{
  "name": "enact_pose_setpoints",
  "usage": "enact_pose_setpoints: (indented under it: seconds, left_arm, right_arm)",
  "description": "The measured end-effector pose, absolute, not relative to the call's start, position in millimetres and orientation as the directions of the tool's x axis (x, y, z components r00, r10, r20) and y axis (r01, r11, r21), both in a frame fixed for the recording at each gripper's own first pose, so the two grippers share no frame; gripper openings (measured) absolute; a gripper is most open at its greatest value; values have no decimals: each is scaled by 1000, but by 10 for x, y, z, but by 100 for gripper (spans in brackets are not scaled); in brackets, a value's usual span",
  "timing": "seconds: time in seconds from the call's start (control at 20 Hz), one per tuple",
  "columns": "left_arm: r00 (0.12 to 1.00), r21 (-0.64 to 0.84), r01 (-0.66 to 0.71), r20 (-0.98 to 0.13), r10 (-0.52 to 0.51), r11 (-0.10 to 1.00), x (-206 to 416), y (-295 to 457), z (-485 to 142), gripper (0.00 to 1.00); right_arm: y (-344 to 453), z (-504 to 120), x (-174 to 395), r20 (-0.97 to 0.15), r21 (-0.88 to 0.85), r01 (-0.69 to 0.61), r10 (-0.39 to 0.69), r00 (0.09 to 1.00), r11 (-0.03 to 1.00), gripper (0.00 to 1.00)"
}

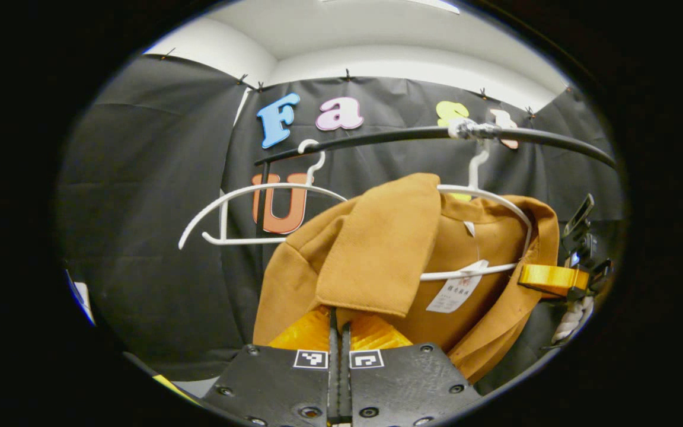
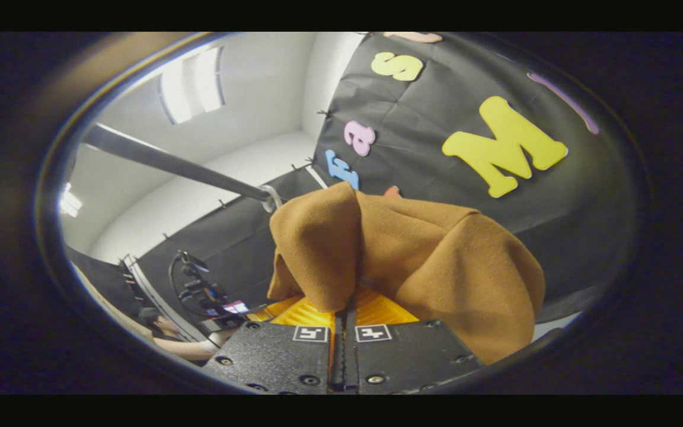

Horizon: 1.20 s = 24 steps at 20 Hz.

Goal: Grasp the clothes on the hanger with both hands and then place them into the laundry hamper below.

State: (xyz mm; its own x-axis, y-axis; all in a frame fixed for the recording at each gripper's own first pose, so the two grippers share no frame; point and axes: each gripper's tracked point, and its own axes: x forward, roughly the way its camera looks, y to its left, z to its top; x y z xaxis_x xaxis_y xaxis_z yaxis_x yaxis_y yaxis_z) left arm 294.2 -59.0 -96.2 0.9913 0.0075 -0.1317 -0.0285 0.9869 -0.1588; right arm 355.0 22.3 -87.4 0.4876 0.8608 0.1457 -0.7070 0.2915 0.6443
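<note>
White walls behind a black rail (image 1: 377, 137); below it, both your grippers (image 1: 339, 332) (image 2: 346, 308) pinch the brown coat (image 1: 389, 249).

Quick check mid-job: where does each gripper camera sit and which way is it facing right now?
Left gripper view: rides the left gripper, facing the brown garment on its white hanger under the black rail; its fingers pinch the cloth.
Right gripper view: rides the right gripper, tilted up toward the ceiling, fingers shut on the garment.
Shared: garment and rail.
</note>
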Motion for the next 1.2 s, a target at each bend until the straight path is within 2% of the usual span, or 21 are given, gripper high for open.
enact_pose_setpoints:
  seconds: [0.05, 0.15, 0.2, 0.25, 0.6, 0.65, 0.7, 1.05, 1.15, 1.2]
  left_arm:
    - [992, -162, -36, -128, 15, 986, 2947, -533, -924, 0]
    - [993, -161, -51, -113, 33, 986, 2946, -418, -824, 0]
    - [994, -164, -55, -105, 38, 985, 2954, -371, -772, 4]
    - [995, -171, -58, -90, 43, 984, 2962, -325, -698, 0]
    - [995, -137, -96, 26, 101, 986, 3119, 166, -109, 3]
    - [994, -128, -107, 3, 109, 986, 3157, 229, -166, 4]
    - [994, -128, -109, 5, 111, 986, 3182, 272, -166, 0]
    - [992, -163, -117, -62, 108, 980, 3201, 320, -521, 0]
    - [992, -191, -112, -85, 98, 975, 3199, 297, -625, 0]
    - [992, -205, -107, -90, 90, 973, 3234, 288, -635, 4]
  right_arm:
    - [178, -819, 3531, 178, 656, -708, 857, 483, 262, 4]
    - [140, -636, 3561, 239, 678, -708, 853, 463, 195, 4]
    - [121, -543, 3582, 271, 685, -711, 850, 452, 160, 4]
    - [85, -463, 3584, 299, 688, -713, 842, 449, 135, 4]
    - [-127, -133, 3659, 436, 691, -723, 797, 419, 1, 3]
    - [-170, -119, 3717, 443, 694, -720, 785, 434, 6, 3]
    - [-218, -112, 3758, 443, 699, -715, 778, 445, 10, 3]
    - [-499, -139, 4015, 437, 717, -694, 730, 525, 70, 3]
    - [-607, -118, 4017, 453, 728, -684, 714, 533, 49, 3]
    - [-666, -124, 4067, 451, 736, -674, 703, 550, 56, 3]
